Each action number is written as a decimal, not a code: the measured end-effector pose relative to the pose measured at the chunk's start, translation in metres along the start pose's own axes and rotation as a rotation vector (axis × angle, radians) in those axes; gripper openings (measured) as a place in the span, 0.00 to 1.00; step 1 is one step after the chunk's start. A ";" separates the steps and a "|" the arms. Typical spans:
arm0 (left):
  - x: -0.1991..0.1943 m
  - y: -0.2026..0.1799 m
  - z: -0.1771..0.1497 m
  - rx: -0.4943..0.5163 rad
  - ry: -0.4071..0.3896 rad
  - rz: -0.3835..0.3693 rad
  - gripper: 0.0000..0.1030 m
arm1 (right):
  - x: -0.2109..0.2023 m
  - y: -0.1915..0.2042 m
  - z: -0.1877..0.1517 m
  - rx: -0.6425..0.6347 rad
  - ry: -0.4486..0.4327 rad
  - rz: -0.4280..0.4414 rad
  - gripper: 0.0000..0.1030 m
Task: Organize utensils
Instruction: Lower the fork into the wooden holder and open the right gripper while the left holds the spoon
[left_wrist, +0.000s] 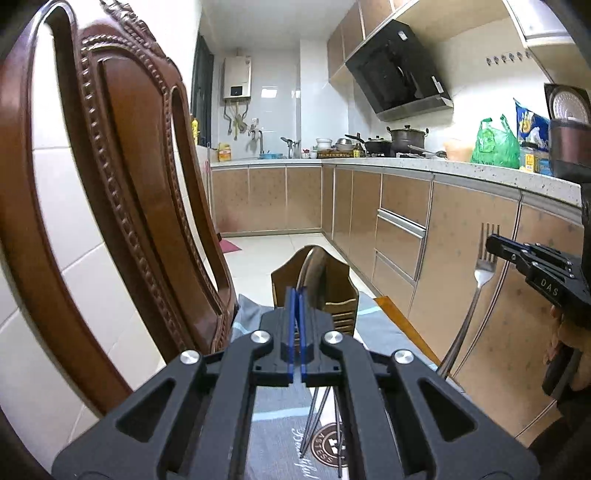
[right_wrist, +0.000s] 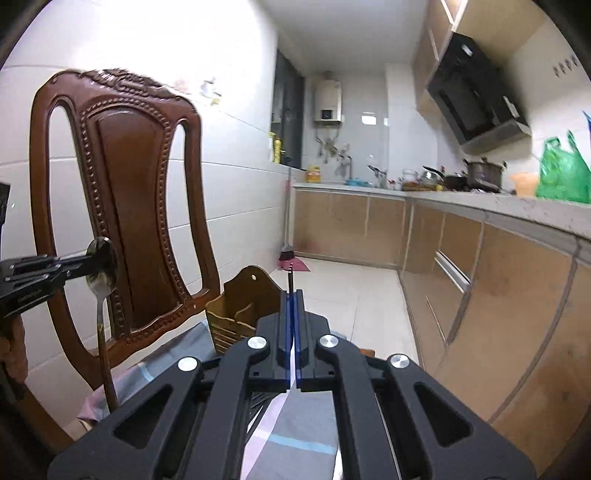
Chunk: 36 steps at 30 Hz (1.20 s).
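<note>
My left gripper (left_wrist: 296, 295) is shut on a metal spoon (right_wrist: 102, 273), held upright by its bowl, seen at the left of the right wrist view. My right gripper (right_wrist: 293, 299) is shut on a metal fork (left_wrist: 484, 269), held by its tines with the handle hanging down, at the right of the left wrist view. A wooden utensil holder (left_wrist: 332, 291) stands on the table's patterned cloth (left_wrist: 384, 325), just ahead of both grippers; it also shows in the right wrist view (right_wrist: 243, 306). Metal chopsticks (left_wrist: 314, 417) lie on the cloth under my left gripper.
A carved wooden chair (left_wrist: 122, 177) stands close on the left, against the tiled wall. Kitchen cabinets (left_wrist: 461, 236) and a cluttered counter (left_wrist: 443, 162) run along the right. A tiled floor (left_wrist: 266, 254) lies beyond the table's far edge.
</note>
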<state>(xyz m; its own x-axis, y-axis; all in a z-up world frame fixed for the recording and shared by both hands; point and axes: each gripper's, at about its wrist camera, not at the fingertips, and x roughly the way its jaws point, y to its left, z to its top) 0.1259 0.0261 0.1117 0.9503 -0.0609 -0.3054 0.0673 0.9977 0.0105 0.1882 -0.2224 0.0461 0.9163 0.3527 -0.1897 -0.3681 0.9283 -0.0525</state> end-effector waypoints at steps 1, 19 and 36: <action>-0.001 0.001 -0.002 -0.011 0.005 0.000 0.01 | 0.000 -0.001 -0.001 0.004 0.009 0.000 0.02; 0.024 0.009 -0.014 -0.055 0.065 0.008 0.01 | 0.012 0.013 -0.013 -0.002 0.055 -0.024 0.02; 0.038 0.027 -0.010 -0.105 0.042 0.007 0.01 | 0.117 0.046 0.068 -0.126 -0.050 -0.257 0.02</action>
<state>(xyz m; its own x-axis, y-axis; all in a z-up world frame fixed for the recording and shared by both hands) 0.1609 0.0512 0.0909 0.9369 -0.0545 -0.3452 0.0262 0.9960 -0.0860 0.2890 -0.1308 0.0884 0.9876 0.1163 -0.1056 -0.1368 0.9671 -0.2143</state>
